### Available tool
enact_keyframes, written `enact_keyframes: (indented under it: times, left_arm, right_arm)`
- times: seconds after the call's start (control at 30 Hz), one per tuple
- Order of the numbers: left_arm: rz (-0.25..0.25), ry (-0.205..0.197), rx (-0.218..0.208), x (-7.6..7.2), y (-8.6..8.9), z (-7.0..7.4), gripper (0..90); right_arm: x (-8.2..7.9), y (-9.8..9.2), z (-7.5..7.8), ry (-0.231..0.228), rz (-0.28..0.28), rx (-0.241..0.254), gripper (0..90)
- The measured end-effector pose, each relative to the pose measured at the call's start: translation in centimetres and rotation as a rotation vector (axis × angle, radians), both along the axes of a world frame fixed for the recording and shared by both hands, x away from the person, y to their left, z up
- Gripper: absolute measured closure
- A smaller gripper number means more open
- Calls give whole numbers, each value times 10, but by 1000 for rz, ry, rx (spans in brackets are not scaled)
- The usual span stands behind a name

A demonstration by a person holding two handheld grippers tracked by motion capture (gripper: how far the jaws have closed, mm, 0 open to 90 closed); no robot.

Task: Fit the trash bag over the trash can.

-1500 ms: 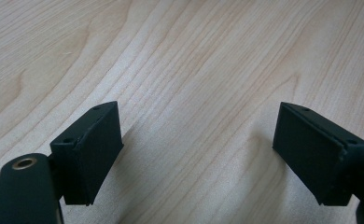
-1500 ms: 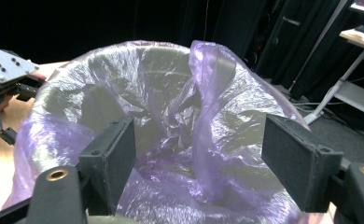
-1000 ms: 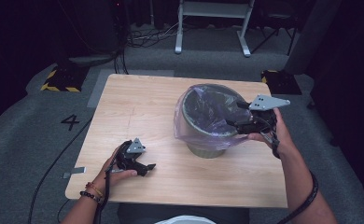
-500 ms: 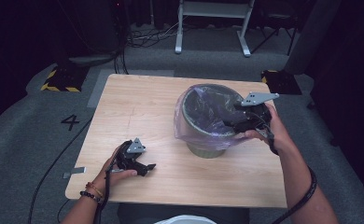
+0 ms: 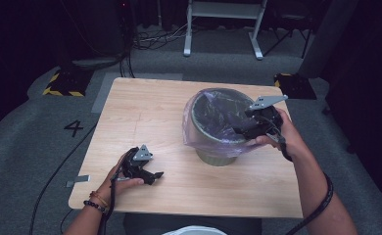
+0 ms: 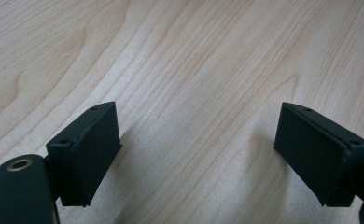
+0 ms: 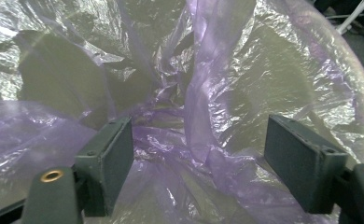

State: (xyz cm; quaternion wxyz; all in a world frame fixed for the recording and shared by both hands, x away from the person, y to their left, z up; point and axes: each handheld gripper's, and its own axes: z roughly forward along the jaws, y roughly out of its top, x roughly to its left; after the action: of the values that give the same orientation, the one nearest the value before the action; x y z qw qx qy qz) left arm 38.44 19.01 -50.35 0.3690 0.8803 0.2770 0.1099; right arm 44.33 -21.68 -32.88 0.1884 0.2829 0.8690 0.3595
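Purple bag (image 5: 213, 139) lines the bin (image 5: 217, 157), which stands on the right half of the wooden table (image 5: 150, 112); the film is folded out over the rim and hangs down the outside wall. Right gripper (image 5: 242, 131) is at the bin's right rim, tips reaching over the edge into the opening. In the right gripper view its jaws are spread wide, crumpled bag (image 7: 194, 116) film between and below them, nothing pinched; can't tell if the pads touch the film. Left gripper (image 5: 152, 176) sits low on the table near the front-left edge, well apart from the bin, held in the person's hand. Left gripper view: jaws spread wide over bare wood grain (image 6: 194, 70), nothing between them
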Motion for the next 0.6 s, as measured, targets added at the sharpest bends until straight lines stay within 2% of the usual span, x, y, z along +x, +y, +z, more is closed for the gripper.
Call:
enact_keyframes:
  times: [0.27,0.37,0.6]
  left_arm:
    - [0,0,-1,0,0,0,140]
    - [0,0,-1,0,0,0,140]
    - [0,0,-1,0,0,0,140]
  right_arm:
    - [4,-1,0,44,-22,-15,226]
    - [5,0,-2,71,-20,-23,225]
    - [6,2,-1,96,-16,-52,224]
